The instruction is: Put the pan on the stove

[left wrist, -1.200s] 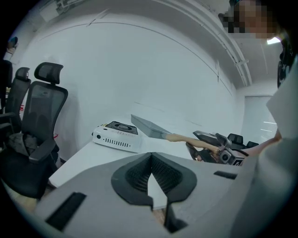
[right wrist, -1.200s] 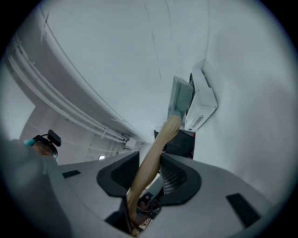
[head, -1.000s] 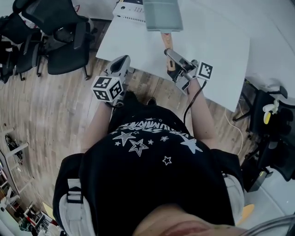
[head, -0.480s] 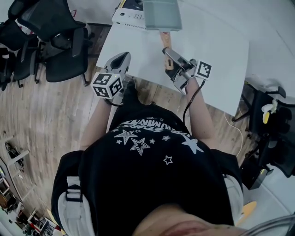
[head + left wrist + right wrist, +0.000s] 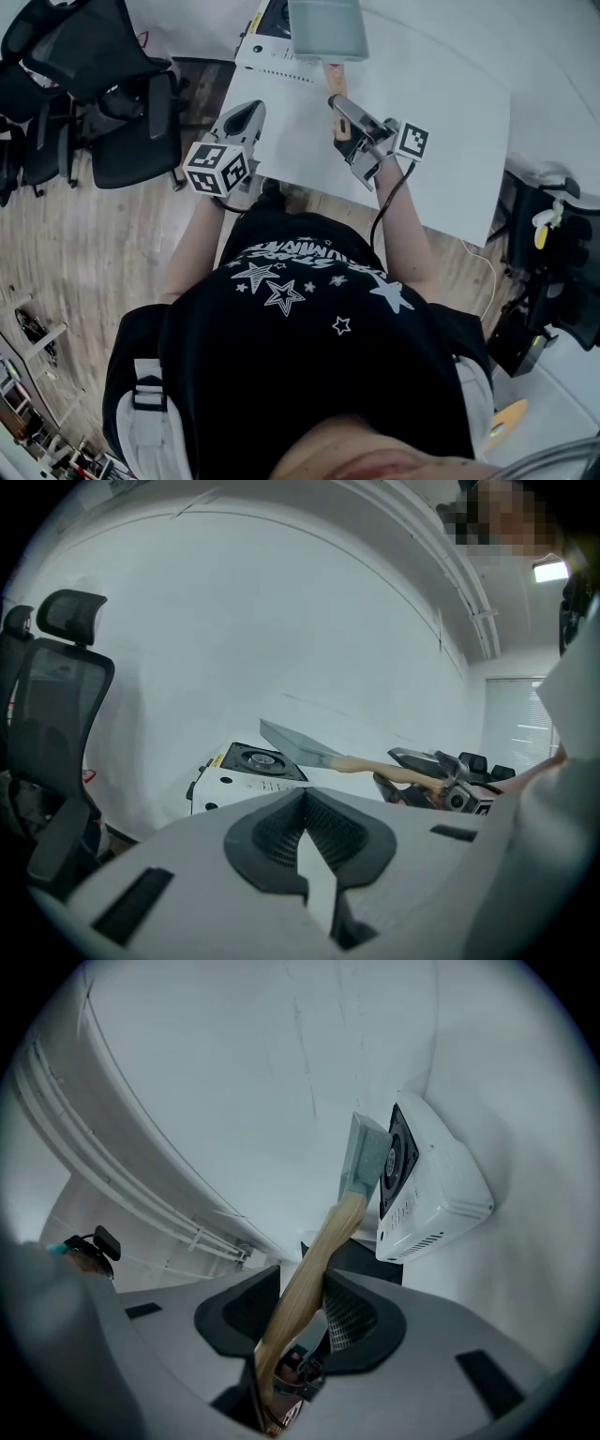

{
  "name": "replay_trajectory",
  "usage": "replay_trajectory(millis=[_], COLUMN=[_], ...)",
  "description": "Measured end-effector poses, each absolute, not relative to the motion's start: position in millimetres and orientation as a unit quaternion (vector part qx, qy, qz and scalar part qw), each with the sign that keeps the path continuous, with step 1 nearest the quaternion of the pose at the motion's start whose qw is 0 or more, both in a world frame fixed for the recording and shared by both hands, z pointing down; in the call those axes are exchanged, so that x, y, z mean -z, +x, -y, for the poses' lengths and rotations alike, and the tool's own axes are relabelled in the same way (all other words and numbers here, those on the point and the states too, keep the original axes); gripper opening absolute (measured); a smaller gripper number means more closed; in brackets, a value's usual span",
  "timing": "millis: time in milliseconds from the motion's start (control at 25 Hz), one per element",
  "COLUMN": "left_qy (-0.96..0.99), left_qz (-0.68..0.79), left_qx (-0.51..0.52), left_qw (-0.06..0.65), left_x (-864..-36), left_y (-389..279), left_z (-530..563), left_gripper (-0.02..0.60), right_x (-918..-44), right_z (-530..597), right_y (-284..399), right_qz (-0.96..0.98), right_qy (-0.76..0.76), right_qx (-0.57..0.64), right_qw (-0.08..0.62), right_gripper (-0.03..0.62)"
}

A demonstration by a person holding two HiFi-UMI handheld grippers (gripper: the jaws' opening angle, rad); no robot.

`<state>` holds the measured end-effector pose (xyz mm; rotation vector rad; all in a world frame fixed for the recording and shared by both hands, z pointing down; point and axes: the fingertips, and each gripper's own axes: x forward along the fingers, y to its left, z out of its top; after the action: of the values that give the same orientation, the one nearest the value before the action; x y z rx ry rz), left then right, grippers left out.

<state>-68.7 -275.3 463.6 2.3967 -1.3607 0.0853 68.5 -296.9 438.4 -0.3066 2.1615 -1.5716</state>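
The right hand-held gripper (image 5: 340, 107) (image 5: 305, 1288) is clenching the pan's wooden handle (image 5: 337, 81) (image 5: 321, 1255) (image 5: 375, 765), with the two dark pads pressing on it from either side and the handle running out past the jaw tips. The grey, flat-sided pan (image 5: 326, 28) (image 5: 364, 1161) (image 5: 294, 742) is hanging tilted at the end of that handle, raised off the white worktop (image 5: 441, 122) near its far edge. Its body is overlapping the right side of the white stove (image 5: 279, 64) (image 5: 433, 1185) (image 5: 236, 780), which is sitting at the worktop's far left corner with its dark burner plate facing up. Whether the pan is touching the stove cannot be made out. The left hand-held gripper (image 5: 246, 116) (image 5: 305, 799) is hovering over the worktop's left edge, near the front left corner, with its jaws pressed together on nothing and pointing toward the stove and the pan. The person is wearing a black shirt with stars (image 5: 300, 309), and a black office chair (image 5: 122, 84) (image 5: 56, 686) is standing on the wooden floor beyond the worktop's left edge.
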Motion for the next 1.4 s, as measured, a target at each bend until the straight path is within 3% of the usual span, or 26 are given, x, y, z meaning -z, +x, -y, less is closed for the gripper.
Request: replay_trajectory(millis=[800,1400], left_qy=[0.871,0.887], left_qz=[0.445,0.411], left_qx=[-0.041,-0.045], left_qw=[0.206,0.205], left_x=[-483.5,-482.7], left_y=[-123.5,-120.9], left_z=[359.7,373.1], left_gripper=[0.006,0.006], right_x=[-472.6,-477.7], right_z=[388.6,392.7], right_y=[-0.8,-12.8], right_qz=[-0.748,-0.73], right_qy=[-0.2,-0.245], right_qx=[0.584,0.575], right_qw=[0.245,0.274], right_gripper=[0.143,0.141])
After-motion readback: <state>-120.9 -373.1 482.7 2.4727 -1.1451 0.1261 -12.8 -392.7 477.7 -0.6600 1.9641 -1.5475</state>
